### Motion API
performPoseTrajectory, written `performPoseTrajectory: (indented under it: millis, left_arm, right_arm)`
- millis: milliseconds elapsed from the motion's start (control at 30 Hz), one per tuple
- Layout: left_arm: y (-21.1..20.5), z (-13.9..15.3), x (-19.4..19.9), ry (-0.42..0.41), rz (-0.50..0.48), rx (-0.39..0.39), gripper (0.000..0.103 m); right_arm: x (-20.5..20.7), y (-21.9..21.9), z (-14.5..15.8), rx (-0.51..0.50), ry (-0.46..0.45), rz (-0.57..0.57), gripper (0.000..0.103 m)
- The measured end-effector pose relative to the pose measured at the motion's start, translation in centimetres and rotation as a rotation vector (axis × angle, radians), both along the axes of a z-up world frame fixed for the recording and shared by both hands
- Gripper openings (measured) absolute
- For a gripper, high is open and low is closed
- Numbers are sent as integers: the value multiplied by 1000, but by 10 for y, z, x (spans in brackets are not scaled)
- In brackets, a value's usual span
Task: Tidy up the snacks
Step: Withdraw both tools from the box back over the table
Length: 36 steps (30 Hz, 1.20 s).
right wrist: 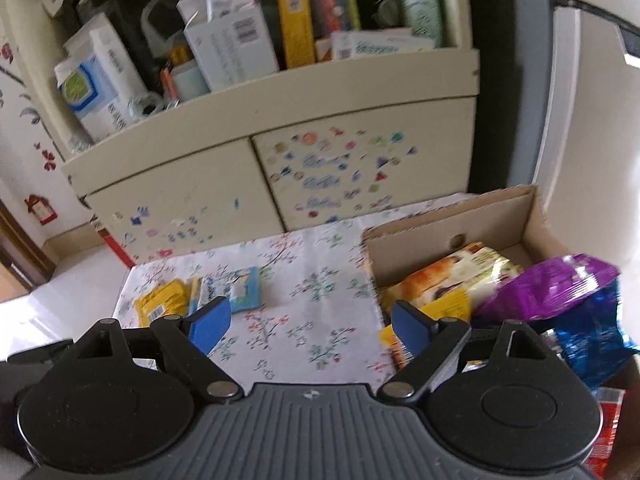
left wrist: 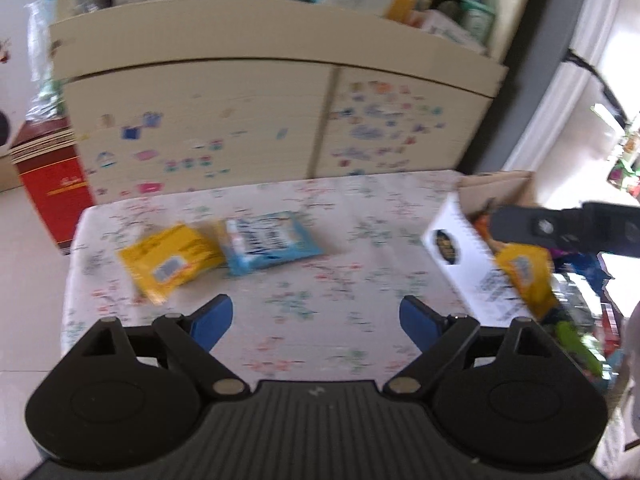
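Two snack packets lie side by side on the floral tablecloth [left wrist: 320, 280]: a yellow packet [left wrist: 168, 262] and a blue packet [left wrist: 272, 242]. My left gripper [left wrist: 316, 320] hovers open over the cloth just in front of them, with nothing between its blue pads [left wrist: 212, 320]. The right wrist view shows the same yellow packet [right wrist: 160, 304] and blue packet [right wrist: 244, 290] farther off. My right gripper [right wrist: 310, 322] is open and empty, its right pad [right wrist: 412, 326] over the edge of a cardboard box [right wrist: 448, 216]. The box holds a purple bag [right wrist: 552, 292], a blue foil bag [right wrist: 592, 340] and a bread packet [right wrist: 452, 276].
A cream cabinet [right wrist: 180, 200] with stickers on its doors stands right behind the table, its open shelf crammed with boxes [right wrist: 232, 40]. A red carton [left wrist: 52, 184] sits on the floor at the left. In the left wrist view the cardboard box [left wrist: 460, 240] shows its white side.
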<state>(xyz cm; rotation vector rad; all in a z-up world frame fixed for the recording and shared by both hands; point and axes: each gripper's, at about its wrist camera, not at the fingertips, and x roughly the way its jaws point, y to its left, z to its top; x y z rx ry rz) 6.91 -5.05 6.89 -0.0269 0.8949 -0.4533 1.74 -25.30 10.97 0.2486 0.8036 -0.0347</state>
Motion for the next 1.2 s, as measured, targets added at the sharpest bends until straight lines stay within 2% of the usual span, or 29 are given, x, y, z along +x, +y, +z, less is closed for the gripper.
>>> performPoseTrajectory:
  millis: [233, 667, 833, 1067, 1200]
  left_arm:
    - [32, -19, 24, -12, 117, 87, 90]
    - [74, -48, 88, -34, 347, 95, 92]
    - [80, -60, 112, -16, 432, 108, 93]
    - [79, -75, 129, -9, 445, 143, 93]
    - [80, -84, 133, -5, 439, 167, 94]
  right_arm:
    - [15, 23, -16, 1, 41, 49, 92]
    - [40, 56, -52, -7, 77, 136, 91]
    - [54, 58, -65, -1, 75, 116, 84]
    - [79, 57, -76, 21, 45, 78, 82]
    - [103, 64, -86, -19, 29, 71, 82]
